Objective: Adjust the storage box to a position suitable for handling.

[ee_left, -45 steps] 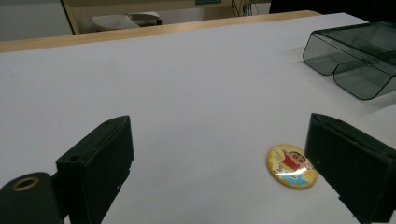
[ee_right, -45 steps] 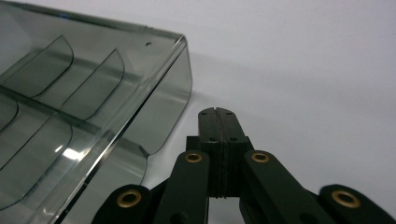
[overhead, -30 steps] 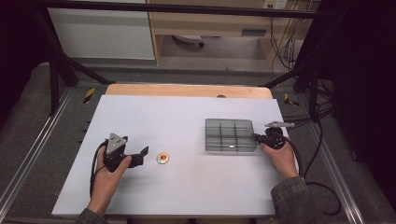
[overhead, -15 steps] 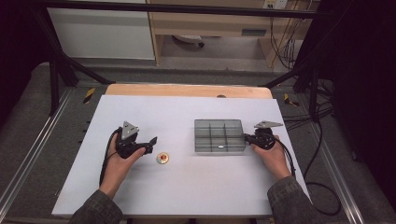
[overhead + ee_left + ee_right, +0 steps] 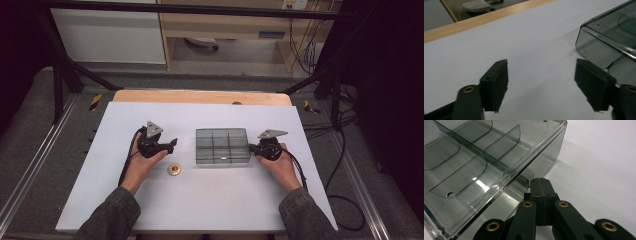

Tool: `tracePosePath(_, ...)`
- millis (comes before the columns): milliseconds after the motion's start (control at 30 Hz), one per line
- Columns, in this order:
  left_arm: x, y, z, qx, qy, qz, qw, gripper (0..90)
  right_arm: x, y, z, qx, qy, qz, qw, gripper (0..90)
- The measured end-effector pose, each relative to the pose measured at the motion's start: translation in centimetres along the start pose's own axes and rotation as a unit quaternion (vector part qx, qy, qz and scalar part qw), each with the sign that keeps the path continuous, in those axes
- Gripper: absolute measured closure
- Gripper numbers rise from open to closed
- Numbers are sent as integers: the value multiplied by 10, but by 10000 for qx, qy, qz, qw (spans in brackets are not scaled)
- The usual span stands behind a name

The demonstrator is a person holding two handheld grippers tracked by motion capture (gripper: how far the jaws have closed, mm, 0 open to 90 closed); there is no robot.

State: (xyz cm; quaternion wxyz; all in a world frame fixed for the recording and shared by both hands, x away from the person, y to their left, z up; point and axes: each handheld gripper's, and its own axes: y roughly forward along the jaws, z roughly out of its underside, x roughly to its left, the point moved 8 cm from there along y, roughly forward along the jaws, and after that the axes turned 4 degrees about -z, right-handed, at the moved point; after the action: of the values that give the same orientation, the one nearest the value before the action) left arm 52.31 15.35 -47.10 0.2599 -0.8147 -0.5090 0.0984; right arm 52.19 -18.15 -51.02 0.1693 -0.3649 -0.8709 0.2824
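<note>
High view: a clear smoky-grey compartment box (image 5: pixel 222 146) sits near the middle of the white bench (image 5: pixel 200 205), its long axis running left to right across the bench and its open top facing up. Dividers split it into a grid of cells, which look empty from here. The right tongs (image 5: pixel 254 149) are against the box's right end wall. The left tongs (image 5: pixel 172 144) hover to the left of the box, pointing toward it but apart from it. A small round disc with a red centre (image 5: pixel 174 170) lies on the bench near the person's left hand (image 5: pixel 142 165), in front of the box's left corner.

Left gripper view: the left tongs (image 5: pixel 541 87) are spread wide with nothing between the jaws, just bare bench. The rounded corner of the box (image 5: pixel 599 47) shows at the right, near the right-hand jaw but not touching it.

Right gripper view: the right tongs (image 5: pixel 541 185) are pressed fully together, jaw against jaw. Their tips sit at the box (image 5: pixel 486 170) by its end wall, where a thin curved edge of clear plastic meets them. Whether they pinch that edge or merely butt against it, I cannot tell.

Risks, as I judge them: with contact at one end only, a push or pull could swing the light box about on the smooth bench instead of sliding it straight. If the hold is only on a thin plastic lip, it could slip free. The left tongs, closing in, could knock the disc or the box corner.
</note>
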Motion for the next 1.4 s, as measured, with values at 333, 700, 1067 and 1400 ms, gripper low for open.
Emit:
tracePosePath(333,-7,35,-9,105,214,297,9993,651,13,7,-4,14,-192,-90,9998,900)
tracePosePath(700,-13,63,-9,176,250,608,9977,865,26,11,-7,-9,-305,-228,9993,900)
tracePosePath(1067,-20,68,-8,210,473,733,9960,899,34,11,-6,11,-362,-329,9988,900)
tracePosePath(1400,-24,66,-7,276,453,763,9957,900,39,5,-2,33,-273,-382,9989,900)
